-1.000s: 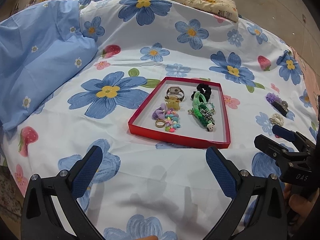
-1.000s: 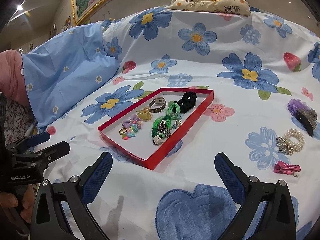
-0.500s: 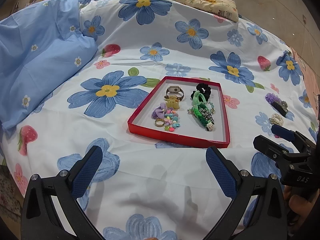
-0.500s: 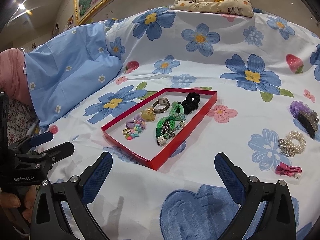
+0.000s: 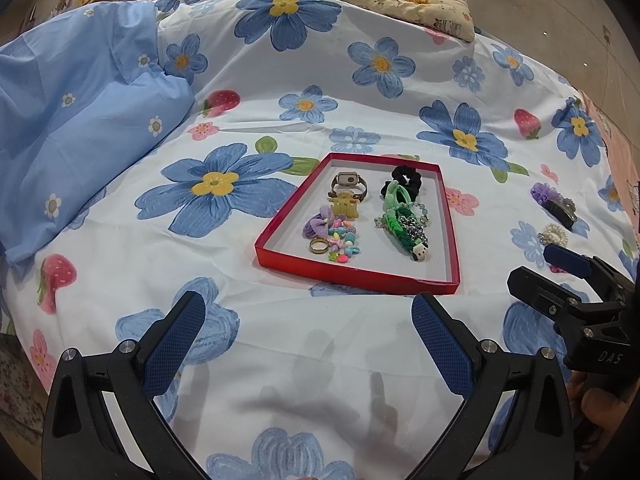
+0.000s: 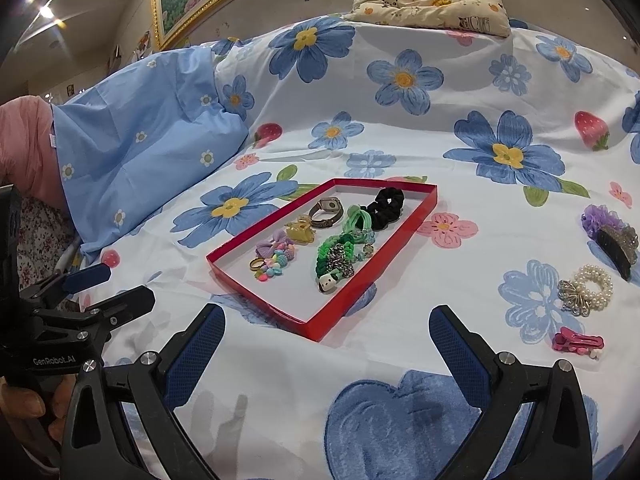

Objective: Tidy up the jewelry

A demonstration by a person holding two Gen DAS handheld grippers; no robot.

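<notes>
A red tray [image 5: 352, 273] [image 6: 264, 304] lies on the flowered bedsheet and holds a watch [image 5: 348, 184], a black scrunchie [image 6: 386, 202], green bracelets [image 6: 334, 254], a gold ring [image 5: 319, 245] and coloured beads. Right of the tray lie a pearl bracelet [image 6: 588, 288], a pink clip [image 6: 578, 342] and a purple-and-black hair clip [image 6: 612, 240]. My left gripper [image 5: 308, 316] is open and empty, near the tray's front edge. My right gripper [image 6: 328, 326] is open and empty, near the tray's front right corner.
A light blue pillow [image 5: 68, 132] lies at the left. A folded cream cloth with cartoon prints [image 6: 432, 4] sits at the far edge of the bed. A gold picture frame [image 6: 192, 4] hangs on the wall behind.
Both grippers have drifted slightly; the tray sits a little lower and further right in the right wrist view. Both stay open and empty.
</notes>
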